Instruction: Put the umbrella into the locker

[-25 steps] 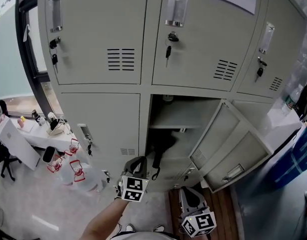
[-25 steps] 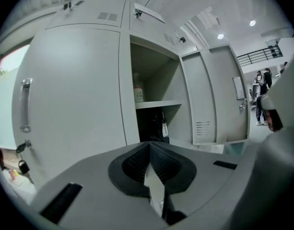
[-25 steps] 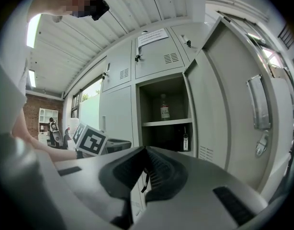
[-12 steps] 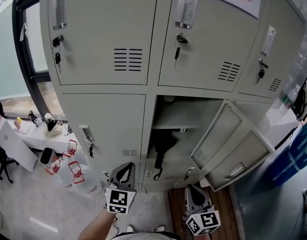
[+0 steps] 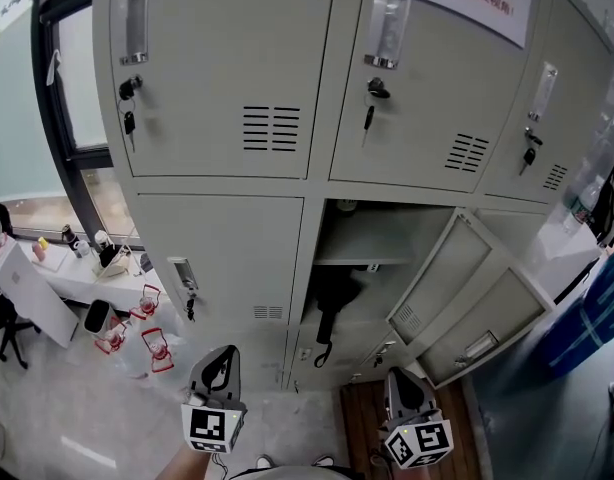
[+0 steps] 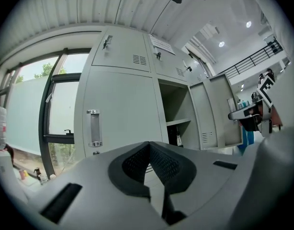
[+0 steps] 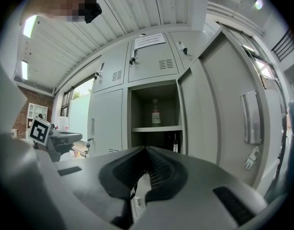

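The black umbrella (image 5: 332,298) stands inside the open locker (image 5: 387,230), in the lower bay at 6 o'clock from the shelf (image 5: 372,260), with its wrist strap (image 5: 322,346) dangling toward the sill. Both tongs are clenched on nothing: the left gripper (image 5: 224,356) hangs at 7 o'clock of the head view, before the closed neighbouring door, and the right gripper (image 5: 400,380) at 5 o'clock, near the swung-out door (image 5: 457,278). By its look the umbrella is light, a stiff shaft under soft, slippery cloth; a grip round the firm handle or the bundled middle should serve better than the strap, which would let it swing
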Demonstrator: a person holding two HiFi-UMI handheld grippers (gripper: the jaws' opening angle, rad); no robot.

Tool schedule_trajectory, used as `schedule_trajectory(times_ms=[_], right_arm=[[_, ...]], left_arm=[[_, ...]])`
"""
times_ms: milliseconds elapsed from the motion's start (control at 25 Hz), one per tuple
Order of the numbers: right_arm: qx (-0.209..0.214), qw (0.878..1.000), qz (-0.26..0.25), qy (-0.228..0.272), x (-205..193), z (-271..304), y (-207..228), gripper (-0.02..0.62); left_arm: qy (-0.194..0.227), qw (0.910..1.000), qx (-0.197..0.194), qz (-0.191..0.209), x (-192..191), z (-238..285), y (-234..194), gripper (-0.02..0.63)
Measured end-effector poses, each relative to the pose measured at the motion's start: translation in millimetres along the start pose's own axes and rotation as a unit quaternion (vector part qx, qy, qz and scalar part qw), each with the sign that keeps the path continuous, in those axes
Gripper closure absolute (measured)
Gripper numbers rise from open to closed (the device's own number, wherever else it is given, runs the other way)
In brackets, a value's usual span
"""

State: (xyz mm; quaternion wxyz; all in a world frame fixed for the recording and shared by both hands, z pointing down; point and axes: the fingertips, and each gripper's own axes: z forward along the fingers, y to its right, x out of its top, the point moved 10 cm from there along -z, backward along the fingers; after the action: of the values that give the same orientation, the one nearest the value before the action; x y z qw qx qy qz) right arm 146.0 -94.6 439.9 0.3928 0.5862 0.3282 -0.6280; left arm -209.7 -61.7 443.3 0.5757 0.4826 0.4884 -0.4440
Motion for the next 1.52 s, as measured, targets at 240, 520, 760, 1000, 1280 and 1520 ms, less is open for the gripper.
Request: schedule_trajectory(times_ms=[240,520,760,1000,1280,1520], right_arm=[[-0.012,1.000,-0.003,0.009,7,-2,10,0.579],[-0.039,0.999,0.009,-0.008,-1,-15,22,0.580],[-0.037,0.999,0.007,-0.011,1,-18,18,0.580],[-0.047,0.999,0.004,-0.013,3,-25,24,0.580],[-0.044,0.999,0.004,-0.016,3,-24,25,0.580],[-0.033,0.999,0.002,-0.013,4,-20,23,0.580]], left_arm=[[0.003,0.9998,0.018,-0.001,2,-23,-3,0.584],[0.002,0.9988,0.042,-0.026,-7,-34,-10,0.584],[0.013,0.9988,0.024,-0.041,-5,-38,-9,0.584],[0.018,0.9989,0.014,-0.041,-2,-34,-3,0.584],[0.012,0.9992,0.008,-0.036,-3,-30,4,0.584],[0.008,0.9993,0.007,-0.037,-5,-31,7,0.584]])
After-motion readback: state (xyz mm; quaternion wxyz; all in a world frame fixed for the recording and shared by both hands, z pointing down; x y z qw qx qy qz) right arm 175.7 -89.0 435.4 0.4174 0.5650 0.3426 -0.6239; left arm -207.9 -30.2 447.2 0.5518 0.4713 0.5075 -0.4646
